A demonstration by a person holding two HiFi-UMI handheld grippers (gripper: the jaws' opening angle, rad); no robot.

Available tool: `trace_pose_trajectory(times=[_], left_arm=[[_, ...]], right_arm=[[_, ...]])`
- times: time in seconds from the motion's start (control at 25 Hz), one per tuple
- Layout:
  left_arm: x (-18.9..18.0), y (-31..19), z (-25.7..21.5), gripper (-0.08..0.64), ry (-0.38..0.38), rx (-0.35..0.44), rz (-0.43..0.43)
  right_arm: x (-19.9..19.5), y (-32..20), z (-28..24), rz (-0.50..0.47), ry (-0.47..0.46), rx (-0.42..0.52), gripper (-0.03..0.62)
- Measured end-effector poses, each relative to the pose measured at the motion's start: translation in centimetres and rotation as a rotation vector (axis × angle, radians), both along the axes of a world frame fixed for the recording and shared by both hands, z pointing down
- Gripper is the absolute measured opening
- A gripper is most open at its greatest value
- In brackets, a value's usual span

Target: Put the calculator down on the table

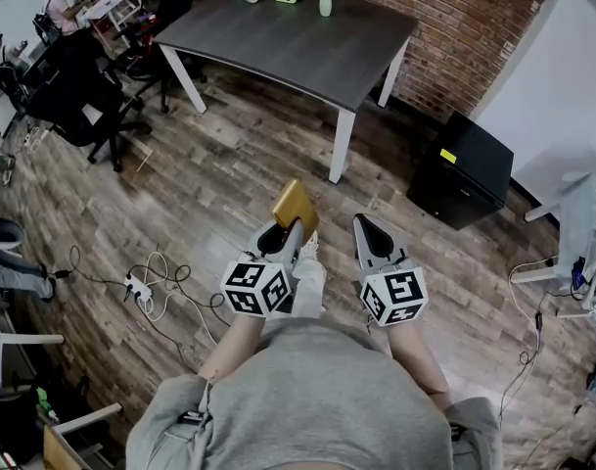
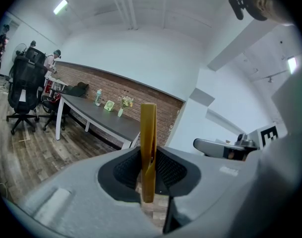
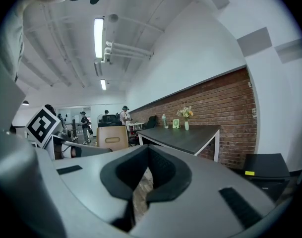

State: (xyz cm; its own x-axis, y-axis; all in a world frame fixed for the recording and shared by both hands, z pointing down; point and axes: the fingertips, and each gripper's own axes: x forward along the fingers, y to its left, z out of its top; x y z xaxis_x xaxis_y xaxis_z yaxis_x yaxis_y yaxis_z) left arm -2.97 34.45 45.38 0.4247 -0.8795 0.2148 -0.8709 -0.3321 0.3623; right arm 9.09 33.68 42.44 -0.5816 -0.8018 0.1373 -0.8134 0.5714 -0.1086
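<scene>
Grey left gripper point(image 1: 290, 235) pinches the slim yellow-gold calculator point(image 1: 296, 204) edge-on over wood floor point(image 1: 229, 164), well apart from the dark white-legged table point(image 1: 298, 42). Right gripper point(image 1: 368, 231): jaws pressed together, empty. We should carry level, lay it flat, then release.

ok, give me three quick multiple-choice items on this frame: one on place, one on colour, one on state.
1. Where is the calculator?
A. on the table
B. between the left hand-held gripper's jaws
C. in the right hand-held gripper

2. What colour is the calculator?
A. black
B. white
C. golden yellow

3. How do the right hand-held gripper's jaws stand?
A. together, empty
B. wide apart
C. closed on the calculator

Key:
1 B: the calculator stands edge-on, clamped in the left hand-held gripper, well short of the table.
2 C: its case shows golden yellow.
3 A: the right hand-held gripper shows its pads meeting with nothing between them.
</scene>
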Motion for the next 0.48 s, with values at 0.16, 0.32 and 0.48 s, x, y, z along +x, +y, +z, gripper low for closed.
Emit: trace_pose_trajectory(times=[0.16, 0.32, 0.48], left_arm=[[0.3, -1.1, 0.2, 0.091, 0.001, -0.001, 0.012], [0.5, -3.0, 0.4, 0.091, -0.002, -0.001, 0.022], [0.4, -5.6, 0.5, 0.091, 0.002, -0.002, 0.028]], right_arm=[[0.2, -1.0, 0.1, 0.014, -0.004, 0.003, 0.002], [0.2, -2.7, 0.3, 0.018, 0.0, 0.004, 0.002], [0.3, -5.2, 0.3, 0.033, 0.003, 0.005, 0.002]])
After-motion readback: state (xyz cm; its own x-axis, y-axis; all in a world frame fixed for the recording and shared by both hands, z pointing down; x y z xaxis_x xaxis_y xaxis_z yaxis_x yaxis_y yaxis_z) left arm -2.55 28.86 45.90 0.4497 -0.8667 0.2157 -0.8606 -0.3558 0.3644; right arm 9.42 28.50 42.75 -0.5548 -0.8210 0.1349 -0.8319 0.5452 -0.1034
